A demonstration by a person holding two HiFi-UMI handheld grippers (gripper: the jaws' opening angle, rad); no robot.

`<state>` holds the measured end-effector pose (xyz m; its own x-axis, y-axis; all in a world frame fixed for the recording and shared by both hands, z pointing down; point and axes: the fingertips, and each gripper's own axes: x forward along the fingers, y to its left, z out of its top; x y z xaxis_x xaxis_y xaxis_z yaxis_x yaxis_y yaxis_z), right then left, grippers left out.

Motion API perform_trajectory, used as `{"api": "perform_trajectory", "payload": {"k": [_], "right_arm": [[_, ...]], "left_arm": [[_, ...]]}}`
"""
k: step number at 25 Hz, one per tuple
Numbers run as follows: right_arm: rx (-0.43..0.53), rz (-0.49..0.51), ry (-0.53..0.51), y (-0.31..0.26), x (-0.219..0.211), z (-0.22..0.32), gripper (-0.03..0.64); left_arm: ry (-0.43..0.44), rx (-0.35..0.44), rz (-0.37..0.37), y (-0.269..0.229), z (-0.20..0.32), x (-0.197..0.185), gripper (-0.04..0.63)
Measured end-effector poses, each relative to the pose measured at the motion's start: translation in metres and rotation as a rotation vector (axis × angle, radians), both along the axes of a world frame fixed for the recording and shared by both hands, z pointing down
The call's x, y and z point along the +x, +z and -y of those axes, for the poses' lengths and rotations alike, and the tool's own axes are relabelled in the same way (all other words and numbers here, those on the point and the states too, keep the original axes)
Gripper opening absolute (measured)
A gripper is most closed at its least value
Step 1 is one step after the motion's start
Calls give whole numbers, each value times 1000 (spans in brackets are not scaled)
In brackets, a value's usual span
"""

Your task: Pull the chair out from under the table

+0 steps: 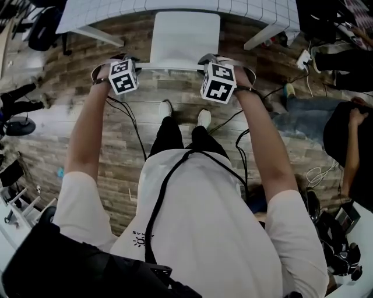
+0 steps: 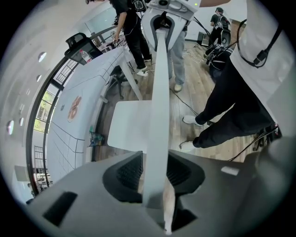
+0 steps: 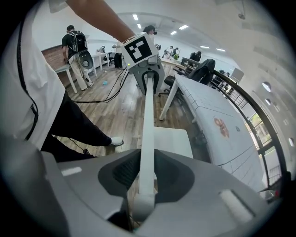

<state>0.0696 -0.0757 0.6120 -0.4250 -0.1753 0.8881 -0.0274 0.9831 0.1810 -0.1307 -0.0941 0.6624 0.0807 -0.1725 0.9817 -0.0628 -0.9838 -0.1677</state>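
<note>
1. Wood-plank flooring (image 1: pixel 70 122), brown and grey, covers an open office room. Further white desks (image 3: pixel 99 58) and a railing (image 3: pixel 256 109) along the windows appear in the right gripper view.
2. White table (image 1: pixel 99 14), its top printed with a grid, lies along the upper edge of the head view on slanted white legs (image 1: pixel 265 36).
3. White chair (image 1: pixel 185 38) stands between those legs with its backrest toward the person. Most of the seat is in view, and its far edge lies at the table's rim.
4. Left gripper (image 2: pixel 155 178) is clamped on the backrest's top rail (image 2: pixel 158 92) near one end. Right gripper (image 3: pixel 145 178) is clamped on the same rail near the other end, with a pad against each face.
5. Black cables (image 1: pixel 133 125) trail over the planks beside the person's white shoes (image 1: pixel 165 108), just behind the chair.
6. Seated person (image 1: pixel 344 131) occupies the floor at the right. A black office chair (image 3: pixel 206 69) stands at the table's far side.
</note>
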Motion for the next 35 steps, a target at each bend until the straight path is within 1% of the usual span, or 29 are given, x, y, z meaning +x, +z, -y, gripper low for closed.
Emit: {"api": "perform_trajectory", "payload": {"k": [4, 10, 14, 16, 19, 21, 28, 35], "right_arm": [[-7, -15, 1, 2, -2, 0, 89], [-16, -33, 20, 3, -2, 4, 89], [-26, -44, 18, 3, -6, 1, 87], [-40, -55, 19, 4, -7, 0, 84], [-68, -68, 17, 4, -8, -2, 83], [-79, -74, 19, 5, -8, -5, 83], [-111, -87, 9, 5, -9, -30, 83], [-113, -105, -6, 3, -12, -73, 83]], "left_arm": [[29, 8, -2, 0, -2, -2, 135], [108, 20, -15, -1, -1, 0, 115], [150, 2, -29, -2, -8, -4, 94], [145, -15, -37, -3, -9, -5, 91], [127, -75, -48, -4, -12, -5, 84], [128, -98, -55, -4, -16, -5, 84], [126, -122, -68, -5, -43, -5, 83], [108, -130, -76, -8, -90, -8, 83]]}}
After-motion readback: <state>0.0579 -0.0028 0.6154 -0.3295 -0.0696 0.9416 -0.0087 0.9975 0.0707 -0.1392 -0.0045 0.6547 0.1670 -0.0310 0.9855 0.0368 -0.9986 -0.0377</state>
